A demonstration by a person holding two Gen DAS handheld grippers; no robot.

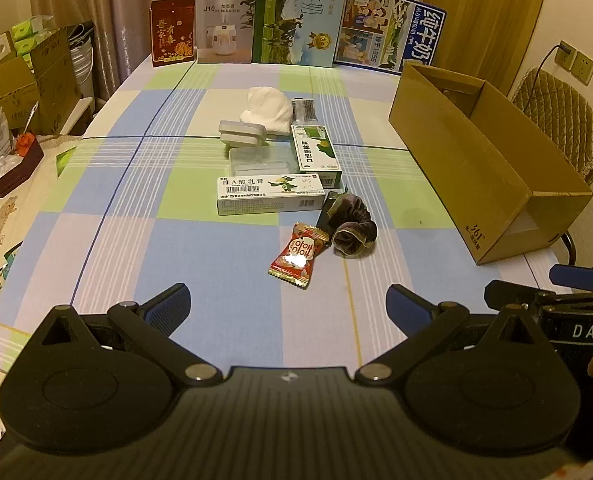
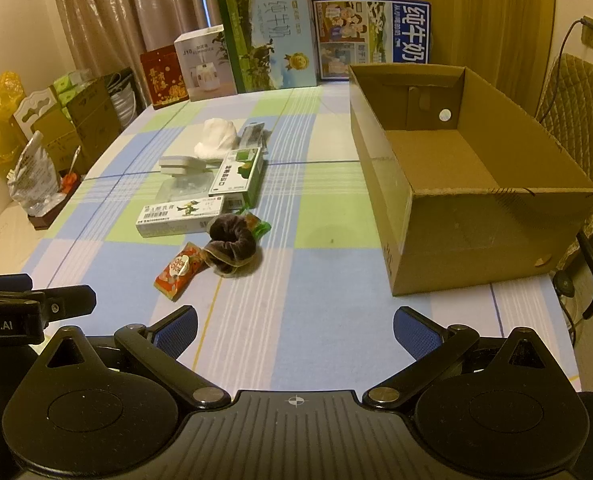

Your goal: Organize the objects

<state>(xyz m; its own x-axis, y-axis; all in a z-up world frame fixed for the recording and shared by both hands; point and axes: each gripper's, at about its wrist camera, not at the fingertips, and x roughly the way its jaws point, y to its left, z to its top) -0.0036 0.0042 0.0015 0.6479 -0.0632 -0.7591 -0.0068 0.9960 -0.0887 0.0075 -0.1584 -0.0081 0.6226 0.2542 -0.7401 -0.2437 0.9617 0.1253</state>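
Left wrist view first: we see the clutter in a loose cluster to the left of the cardboard box (image 1: pixel 492 168) — the red candy packet (image 1: pixel 298 254) closest to us, touching the dark scrunchie (image 1: pixel 350 228), then the long white ointment box (image 1: pixel 270 195), the green-and-white carton (image 1: pixel 316 152) and the white cloth (image 1: pixel 268 110) behind. Our left gripper (image 1: pixel 288 300) hangs above the checked tablecloth (image 1: pixel 136 240) just short of the candy, jaws wide, holding nothing. Our right gripper (image 2: pixel 294 326) hovers beside it, near the box's front corner, jaws spread wide and empty too.

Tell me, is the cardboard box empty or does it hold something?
Empty: the right wrist view shows the cardboard box with a bare floor inside.
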